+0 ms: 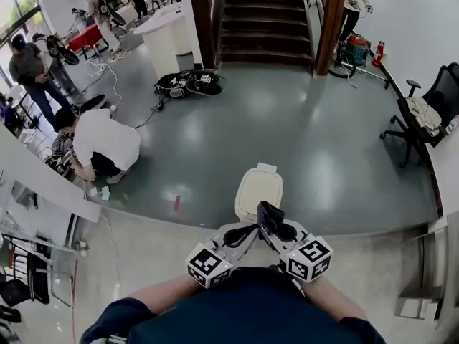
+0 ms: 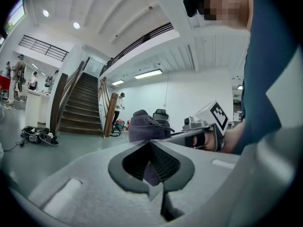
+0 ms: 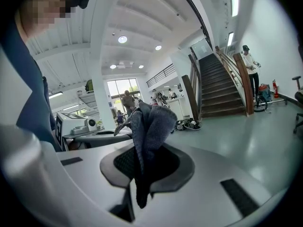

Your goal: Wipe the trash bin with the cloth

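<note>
Two grippers, one cloth, and the bin waits on the floor.

The fingers (image 3: 208,176) of the right gripper (image 3: 142,176) are closed on the grey cloth (image 3: 150,124), which stands up in a bunch between them. The fingers (image 2: 90,183) of the left gripper (image 2: 154,170) pinch a small fold of the same cloth, and most of it rises just beyond them. In the head view both grippers meet tip to tip close to the person's body. The white trash bin (image 1: 258,190) stands just beyond them on the grey floor (image 1: 301,135), with its lid closed. Farther left a person in a white shirt (image 1: 106,143) crouches; a black office chair (image 1: 424,113) is at the right and a dark staircase (image 1: 265,20) behind.
</note>
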{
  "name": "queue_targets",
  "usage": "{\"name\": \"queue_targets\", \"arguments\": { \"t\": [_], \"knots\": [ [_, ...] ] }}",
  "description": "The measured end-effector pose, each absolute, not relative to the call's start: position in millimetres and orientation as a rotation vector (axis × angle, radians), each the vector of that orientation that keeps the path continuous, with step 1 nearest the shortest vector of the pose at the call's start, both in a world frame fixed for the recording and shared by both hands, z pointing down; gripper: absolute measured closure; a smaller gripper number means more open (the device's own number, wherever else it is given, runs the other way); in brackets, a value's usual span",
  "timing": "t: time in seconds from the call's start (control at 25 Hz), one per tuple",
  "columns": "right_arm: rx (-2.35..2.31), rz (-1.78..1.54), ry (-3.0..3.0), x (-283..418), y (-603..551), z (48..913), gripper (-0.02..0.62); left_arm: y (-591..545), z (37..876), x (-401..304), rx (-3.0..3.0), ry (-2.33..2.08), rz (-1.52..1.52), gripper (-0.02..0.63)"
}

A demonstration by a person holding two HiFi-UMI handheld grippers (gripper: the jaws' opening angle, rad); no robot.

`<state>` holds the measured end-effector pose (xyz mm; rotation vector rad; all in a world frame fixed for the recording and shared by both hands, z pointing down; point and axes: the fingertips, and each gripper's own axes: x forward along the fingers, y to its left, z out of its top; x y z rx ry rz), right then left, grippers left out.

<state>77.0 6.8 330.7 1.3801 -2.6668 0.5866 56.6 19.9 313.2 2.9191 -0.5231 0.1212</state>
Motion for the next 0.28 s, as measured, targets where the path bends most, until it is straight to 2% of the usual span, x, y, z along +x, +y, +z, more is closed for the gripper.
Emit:
{"name": "queue_targets", "arguments": {
  "t": [0.28],
  "knots": [
    [1.391,0.606,-2.671,79.2,6.1,332.3,0.534,18.8,313.8,55.6,2.913,-0.534,0.119,0.603]
  ]
}}
